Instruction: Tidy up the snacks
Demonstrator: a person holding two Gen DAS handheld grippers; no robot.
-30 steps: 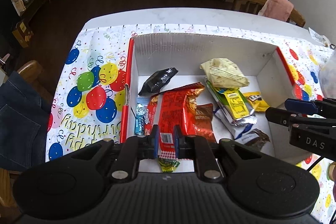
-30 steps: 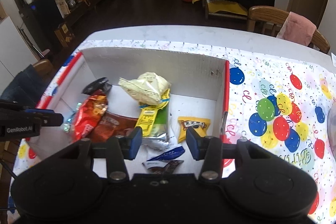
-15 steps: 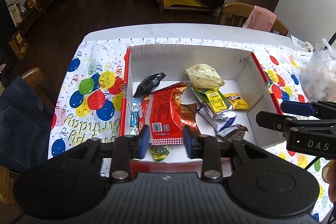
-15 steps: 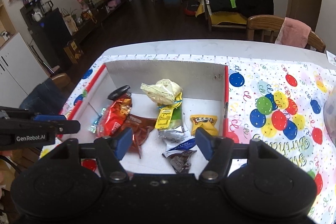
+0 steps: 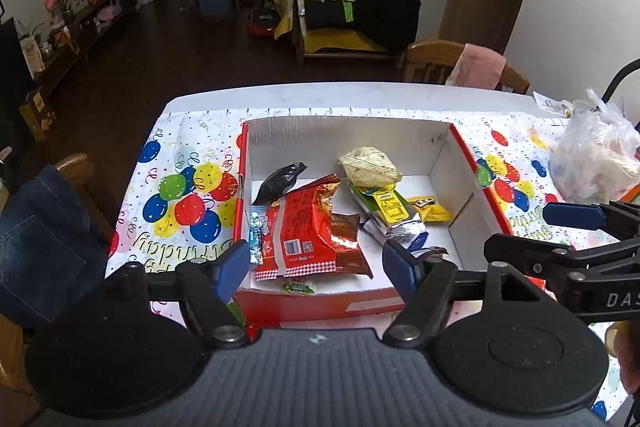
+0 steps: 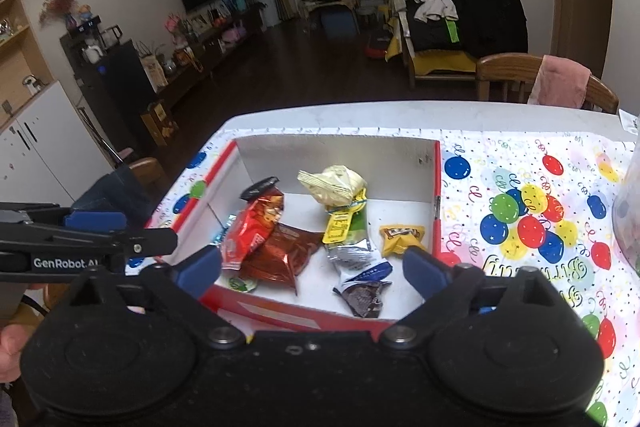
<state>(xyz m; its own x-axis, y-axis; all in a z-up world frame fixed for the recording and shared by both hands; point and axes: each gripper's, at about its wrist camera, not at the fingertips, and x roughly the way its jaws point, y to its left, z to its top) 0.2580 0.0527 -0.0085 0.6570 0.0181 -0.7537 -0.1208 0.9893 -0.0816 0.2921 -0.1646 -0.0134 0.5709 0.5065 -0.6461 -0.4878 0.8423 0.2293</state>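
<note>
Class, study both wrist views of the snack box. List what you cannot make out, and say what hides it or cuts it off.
- Clear plastic bag, left wrist view: contents blurred by its film; the right wrist view cuts it at the edge.
- Small green packet, both views: mostly under the red snack bag; print unreadable.
- Yellow packet: label too small.
- Box near wall: hidden behind the right gripper.

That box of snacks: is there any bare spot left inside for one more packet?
Yes. The box floor is bare along its far wall, behind the black packet and pale bag, and in the near right corner past the yellow packet. The middle, around the red bag, is crowded.
</note>
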